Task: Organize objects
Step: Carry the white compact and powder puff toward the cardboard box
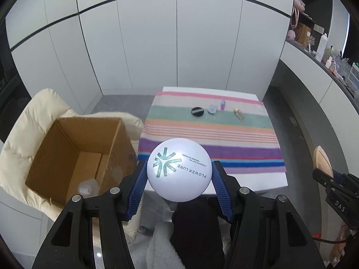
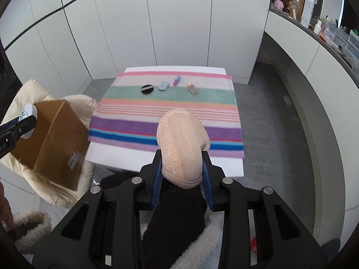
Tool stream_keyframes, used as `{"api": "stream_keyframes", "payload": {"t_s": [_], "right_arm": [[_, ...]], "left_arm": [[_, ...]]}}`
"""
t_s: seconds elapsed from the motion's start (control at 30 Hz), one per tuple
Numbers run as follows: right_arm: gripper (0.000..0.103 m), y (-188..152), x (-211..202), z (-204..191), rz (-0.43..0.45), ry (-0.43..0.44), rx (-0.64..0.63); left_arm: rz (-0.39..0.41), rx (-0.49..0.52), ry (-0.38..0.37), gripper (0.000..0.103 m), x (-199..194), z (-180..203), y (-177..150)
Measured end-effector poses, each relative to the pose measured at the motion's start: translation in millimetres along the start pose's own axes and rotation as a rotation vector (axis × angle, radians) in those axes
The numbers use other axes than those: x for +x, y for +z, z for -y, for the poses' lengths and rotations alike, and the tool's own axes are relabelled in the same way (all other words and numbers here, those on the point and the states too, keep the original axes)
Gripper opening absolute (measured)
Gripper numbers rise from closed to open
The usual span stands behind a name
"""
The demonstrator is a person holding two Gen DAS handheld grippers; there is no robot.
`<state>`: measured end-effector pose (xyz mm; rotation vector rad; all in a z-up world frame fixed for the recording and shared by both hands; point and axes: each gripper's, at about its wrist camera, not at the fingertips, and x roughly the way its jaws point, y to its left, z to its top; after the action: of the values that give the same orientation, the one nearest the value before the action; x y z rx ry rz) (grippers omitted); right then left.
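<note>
My left gripper (image 1: 179,171) is shut on a white round compact (image 1: 179,168) printed FLOWER LURE, held in the air before the table's near edge. To its left stands an open cardboard box (image 1: 74,157) with a small white bottle (image 1: 86,187) inside. My right gripper (image 2: 182,159) is shut on a peach pad (image 2: 181,148) marked GUOXIAONIU, also above the near edge of the table. In the right wrist view the left gripper (image 2: 18,130) and the compact (image 2: 28,112) hang over the box (image 2: 53,139). The right gripper (image 1: 332,179) shows at the edge of the left wrist view.
A striped cloth (image 2: 166,121) covers the white table. On its far part lie a black round case (image 2: 147,88), a pale blue case (image 2: 163,85), a purple bottle (image 2: 176,80) and a beige bottle (image 2: 192,88). The box rests on a cream cushioned seat (image 1: 27,134). A cluttered counter (image 2: 325,29) runs along the right.
</note>
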<state>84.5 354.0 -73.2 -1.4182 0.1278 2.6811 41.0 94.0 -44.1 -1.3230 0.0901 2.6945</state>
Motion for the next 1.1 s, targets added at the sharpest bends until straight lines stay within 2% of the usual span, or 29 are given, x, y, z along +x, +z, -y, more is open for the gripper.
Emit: {"api": "stream_keyframes", "payload": {"t_s": [0.17,0.57,0.8,1.1], "right_arm": [[0.033,-11.9,-8.4,-2.2,-0.010,0.004,-0.012],[0.033,-13.6,-6.2,-24.7,-0.023,0.019,-0.051],[0.033,-9.9,-0.9,-56.3,-0.030,0.045,-0.123],[0.033,-7.9,10.4,-124.9,-0.043,0.148,-0.245]], "left_arm": [[-0.005,0.002,-0.006,0.058,-2.1,-3.1,-6.6],[-0.017,-0.046,-0.017,0.058,1.5,-22.4,-14.2],[-0.024,-0.110,0.028,0.058,0.3,-54.4,-24.2],[-0.031,-0.226,0.128,0.058,-10.0,-119.1,-46.4]]}}
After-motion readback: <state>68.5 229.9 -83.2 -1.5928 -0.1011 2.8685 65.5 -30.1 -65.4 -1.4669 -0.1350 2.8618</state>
